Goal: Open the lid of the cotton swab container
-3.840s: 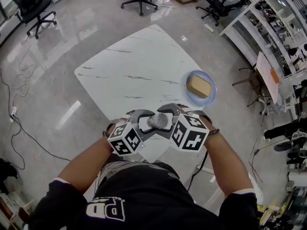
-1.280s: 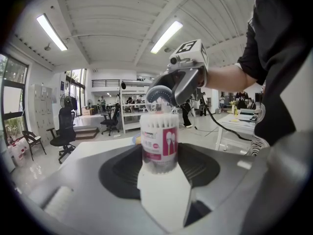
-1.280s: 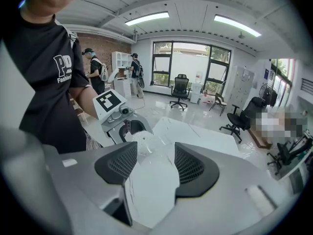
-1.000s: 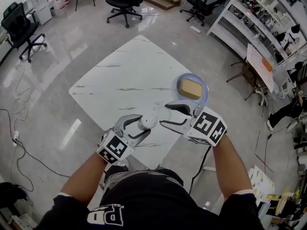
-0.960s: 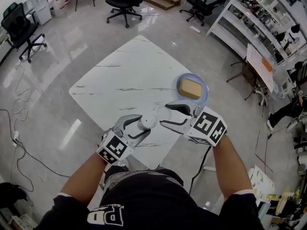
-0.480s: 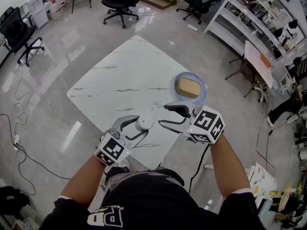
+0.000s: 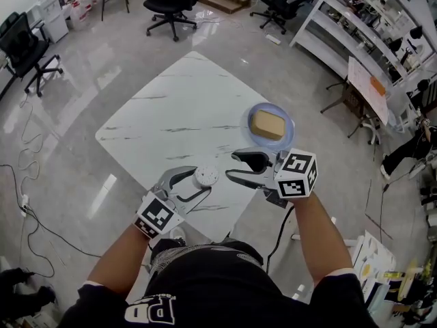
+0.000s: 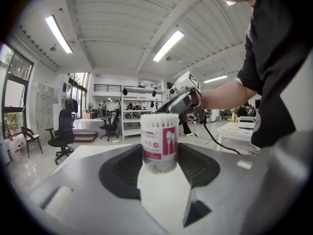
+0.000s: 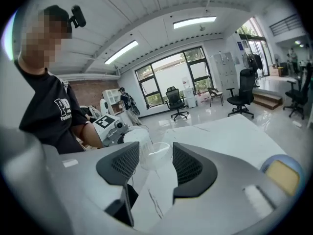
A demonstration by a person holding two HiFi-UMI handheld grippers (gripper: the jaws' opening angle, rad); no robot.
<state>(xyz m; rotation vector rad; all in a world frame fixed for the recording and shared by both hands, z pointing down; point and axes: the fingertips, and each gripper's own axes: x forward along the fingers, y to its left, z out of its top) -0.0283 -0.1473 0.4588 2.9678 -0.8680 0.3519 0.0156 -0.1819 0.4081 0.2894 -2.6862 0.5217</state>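
Left gripper view: left gripper clamped on the clear cylindrical cotton swab container with a pink label. The container stands upright between the jaws, lid already off, white swab tips bare at the top.

Right gripper view: right gripper has the round clear plastic lid between its pads. The jaws have just been closing on it, and the lid is gripped.

Head view: both grippers are over the near corner of the white marble-pattern table. The lid is held just beside the container, not touching. A round blue plate with a tan rectangular block sits on the table beyond the right gripper.
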